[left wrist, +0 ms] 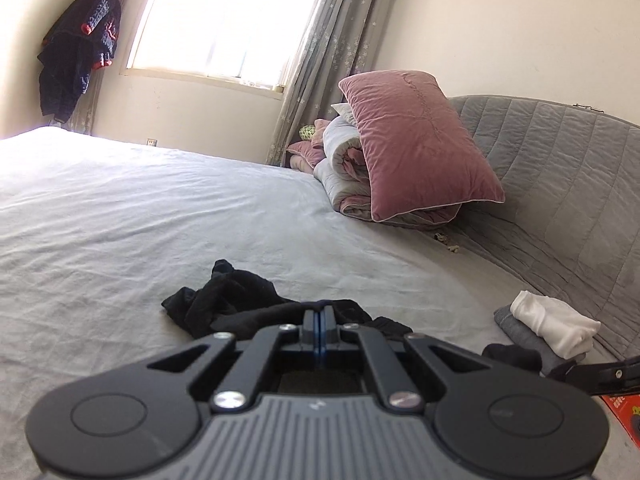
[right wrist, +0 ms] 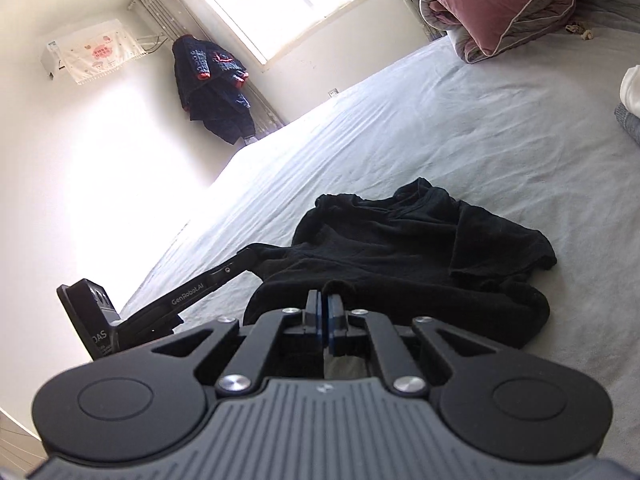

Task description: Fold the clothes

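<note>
Left tongs (left wrist: pixel 319 312) tilted down, clenched on black shirt (right wrist: pixel 400 248) | right tongs (right wrist: pixel 322 300) likewise, gripping hem

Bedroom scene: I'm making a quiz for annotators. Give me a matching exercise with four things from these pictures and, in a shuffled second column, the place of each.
Things:
1. black garment
2. pink pillow
3. dark jacket
4. white folded cloth

Places:
A. hanging in the corner beside the window
B. on top of a grey folded piece near the headboard
C. crumpled on the bed sheet, at the grippers
D. leaning on a rolled quilt

Pairs: 1-C, 2-D, 3-A, 4-B
</note>
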### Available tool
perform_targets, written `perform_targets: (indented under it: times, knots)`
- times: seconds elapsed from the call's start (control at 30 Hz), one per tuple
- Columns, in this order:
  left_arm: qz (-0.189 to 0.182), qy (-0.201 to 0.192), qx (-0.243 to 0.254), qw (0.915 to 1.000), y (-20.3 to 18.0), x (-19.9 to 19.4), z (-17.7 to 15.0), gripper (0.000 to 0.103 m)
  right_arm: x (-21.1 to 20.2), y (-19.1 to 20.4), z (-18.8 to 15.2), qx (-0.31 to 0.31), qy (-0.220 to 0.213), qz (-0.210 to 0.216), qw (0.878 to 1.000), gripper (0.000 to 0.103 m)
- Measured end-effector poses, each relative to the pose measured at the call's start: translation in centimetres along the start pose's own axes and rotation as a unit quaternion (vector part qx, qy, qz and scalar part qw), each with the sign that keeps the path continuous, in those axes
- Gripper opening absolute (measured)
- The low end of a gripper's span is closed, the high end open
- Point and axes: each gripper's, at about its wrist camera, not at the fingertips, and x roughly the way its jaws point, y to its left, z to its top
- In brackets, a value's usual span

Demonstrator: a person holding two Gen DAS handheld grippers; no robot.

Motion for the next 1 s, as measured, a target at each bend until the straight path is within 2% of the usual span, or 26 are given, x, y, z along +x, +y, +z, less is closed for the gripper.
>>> perform_targets:
  times: [0.13,0.2,0.3,0.4,0.5,0.57,0.6,0.7,0.73,0.8,0.93,1.0]
  knots:
    - [0.009,-0.013,0.009,0.9998,0.1,-1.0,0.8,0.0,-0.8,1.2,0.4,0.011,-0.008,0.047,0.999,0.005]
    - [0.01,-0.008,0.005,0.9999,0.4,-0.9,0.6,0.001,-0.6,1.3,0.4,0.026,-0.003,0.066,0.997,0.005]
    - [0.0,0.014,-0.015,0.9998,1.0,-0.4,0.1,0.001,0.2,1.3,0.2,0.045,0.008,0.079,0.996,0.005]
    - [-0.012,0.04,-0.04,0.9983,1.8,-0.3,-0.5,0.002,1.0,1.4,0.2,0.049,0.013,0.075,0.996,0.005]
    - [-0.024,0.066,-0.059,0.9958,2.6,-0.8,-1.1,0.015,1.3,1.4,0.2,0.054,0.016,0.072,0.996,0.005]
    - [-0.036,0.085,-0.075,0.9929,3.1,-1.2,-1.3,0.033,1.8,1.5,0.2,0.058,0.02,0.075,0.995,0.005]
    - [-0.049,0.094,-0.089,0.9904,3.4,-1.3,-1.4,0.035,2.1,1.6,0.3,0.06,0.022,0.077,0.995,0.005]
    - [-0.107,0.116,-0.143,0.977,4.5,-1.9,-1.8,0.051,2.7,2.1,0.1,0.062,0.027,0.086,0.994,0.005]
    - [-0.128,0.122,-0.162,0.9709,4.8,-2.1,-1.9,0.061,2.8,2.4,0.1,0.062,0.027,0.089,0.994,0.005]
    - [-0.151,0.12,-0.173,0.9658,5.0,-2.8,-2.2,0.064,3.2,2.9,0.0,0.063,0.028,0.095,0.993,0.005]
    - [-0.153,0.089,-0.083,0.9808,3.5,-5.0,-2.2,0.078,3.7,3.6,0.1,0.064,0.027,0.103,0.992,0.005]
    - [-0.152,0.082,-0.04,0.9842,2.6,-5.9,-2.3,0.079,4.1,3.9,0.1,0.067,0.029,0.109,0.991,0.005]
